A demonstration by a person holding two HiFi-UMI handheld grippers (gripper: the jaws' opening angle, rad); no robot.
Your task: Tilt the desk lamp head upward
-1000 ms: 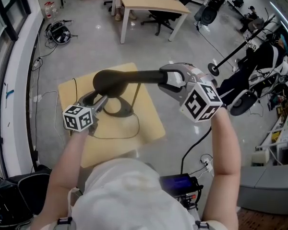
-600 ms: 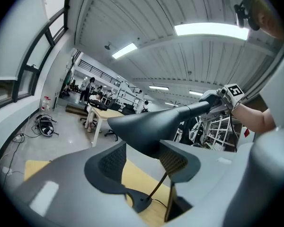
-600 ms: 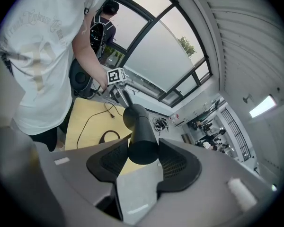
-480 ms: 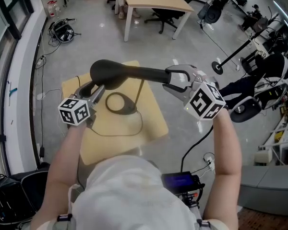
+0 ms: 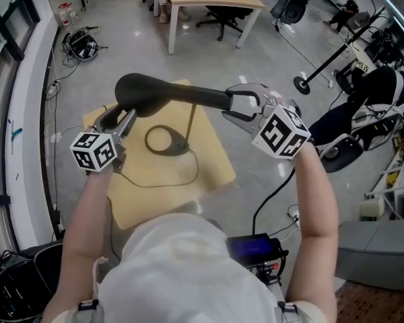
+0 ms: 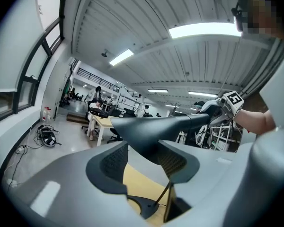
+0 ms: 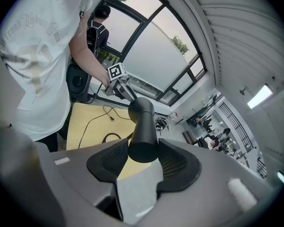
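We have both tools on the lamp head (image 5: 141, 93), which hangs in the air above the small tabletop (image 5: 212, 163). It is carried by a thin stem (image 5: 190, 123) that rises from the ring-shaped base (image 5: 165, 142).

The left tool (image 5: 116, 116) straddles the broad front of the head. Its jaws have just been closing, they stand fairly wide, and the pads look to be meeting the head's sides. The right tool (image 5: 232, 104) is clamped on the narrow rear end, also at a wide setting.

We judge the tilt to be under way but not finished. Seen along the right tool, the head slopes down and away towards the tabletop, so its front probably needs lifting further while the rear is held steady.

Only the head view shows the whole layout: both tools, the base and the cord (image 5: 182, 180) looping across the tabletop. The left gripper view alone shows the underside of the head dipping between the pads, with the stem below. The right gripper view alone shows the round rear end gripped squarely on both sides, and the plug (image 7: 112, 119) lying loose on the tabletop.
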